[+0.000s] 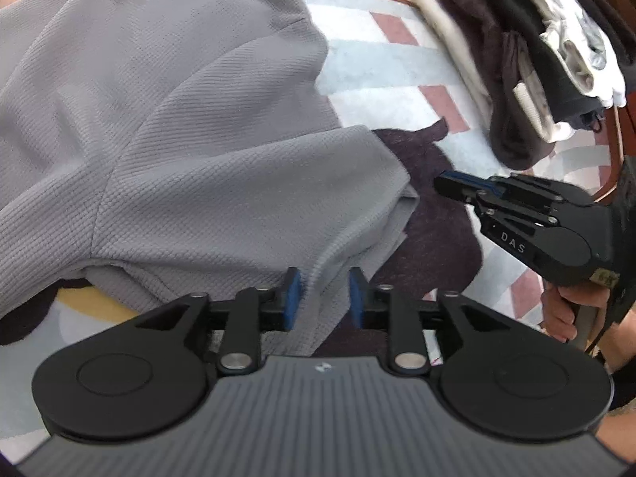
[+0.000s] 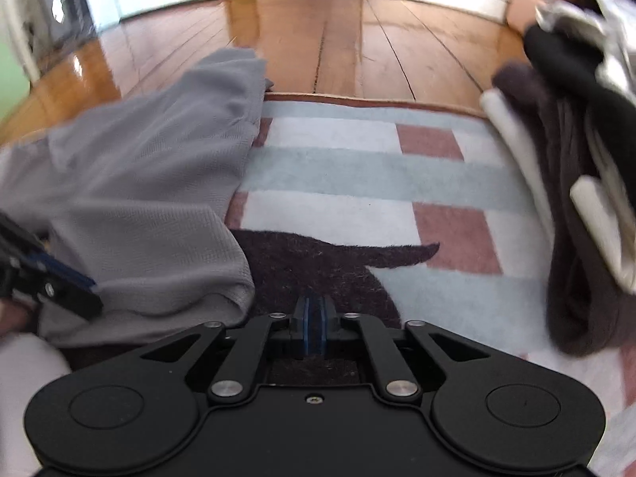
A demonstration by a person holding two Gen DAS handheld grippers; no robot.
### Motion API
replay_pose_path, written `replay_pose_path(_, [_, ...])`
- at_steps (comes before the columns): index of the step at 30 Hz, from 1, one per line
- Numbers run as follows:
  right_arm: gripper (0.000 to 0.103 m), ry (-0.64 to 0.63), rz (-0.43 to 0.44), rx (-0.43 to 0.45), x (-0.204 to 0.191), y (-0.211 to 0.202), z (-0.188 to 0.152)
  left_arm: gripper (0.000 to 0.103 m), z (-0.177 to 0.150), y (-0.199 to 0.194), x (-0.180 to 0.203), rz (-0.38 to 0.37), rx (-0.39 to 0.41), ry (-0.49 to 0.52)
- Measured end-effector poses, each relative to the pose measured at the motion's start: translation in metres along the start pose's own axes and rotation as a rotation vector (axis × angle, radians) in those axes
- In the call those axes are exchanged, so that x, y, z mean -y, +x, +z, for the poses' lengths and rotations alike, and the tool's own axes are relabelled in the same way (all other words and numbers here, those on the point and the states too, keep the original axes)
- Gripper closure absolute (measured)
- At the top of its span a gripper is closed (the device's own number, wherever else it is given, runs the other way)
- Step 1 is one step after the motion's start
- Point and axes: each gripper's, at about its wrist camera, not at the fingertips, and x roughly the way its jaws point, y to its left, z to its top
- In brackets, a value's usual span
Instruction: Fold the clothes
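Grey shirt spread on the rug, folded stack at the right

The grey shirt (image 1: pixel 167 127) is seen spread over the rug (image 1: pixel 397 63), its sleeve hem between the parted, ungripping left tongs (image 1: pixel 324 298). The right tongs (image 2: pixel 314 328) are pressed together on nothing. Folded clothes (image 1: pixel 516 59) are stacked at the right; the shirt is judged not yet folded.

A grey shirt (image 1: pixel 159 127) fills the left and centre of the frame, spread over a patterned rug (image 1: pixel 381 63). At lower centre the left gripper (image 1: pixel 324 298) has its blue-padded jaws parted around the shirt's hem. At right, a hand (image 1: pixel 564 310) holds the right gripper (image 1: pixel 445 185), jaws together. A pile of clothes (image 1: pixel 516 59) sits upper right.
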Motion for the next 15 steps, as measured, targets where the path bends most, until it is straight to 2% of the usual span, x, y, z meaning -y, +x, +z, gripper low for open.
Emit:
replay_pose_path(3, [0.09, 0.069, 0.074, 0.007, 0.005, 0.0, 0.011, 0.06, 0.006, -0.017, -0.001, -0.04, 0.067, 0.001])
replay_pose_path(6, [0.085, 0.065, 0.139, 0.007, -0.004, 0.002, 0.038, 0.054, 0.013, -0.041, -0.017, -0.022, 0.162, -0.03])
replay_pose_path(8, [0.066, 0.056, 0.163, -0.013, -0.01, 0.006, 0.063, 0.051, 0.017, -0.057, -0.028, -0.008, 0.226, -0.052])
replay_pose_path(10, [0.053, 0.054, 0.175, -0.045, -0.015, 0.011, 0.091, 0.048, 0.022, -0.073, -0.04, 0.005, 0.291, -0.073])
replay_pose_path(11, [0.047, 0.053, 0.18, -0.061, -0.018, 0.014, 0.105, 0.048, 0.024, -0.08, -0.047, 0.052, 0.318, -0.08])
replay_pose_path(14, [0.04, 0.049, 0.198, -0.11, -0.026, 0.022, 0.148, 0.048, 0.032, -0.092, -0.069, 0.178, 0.378, -0.113])
replay_pose_path(15, [0.04, 0.048, 0.203, -0.126, -0.029, 0.025, 0.162, 0.043, 0.035, -0.095, -0.077, 0.189, 0.396, -0.138])
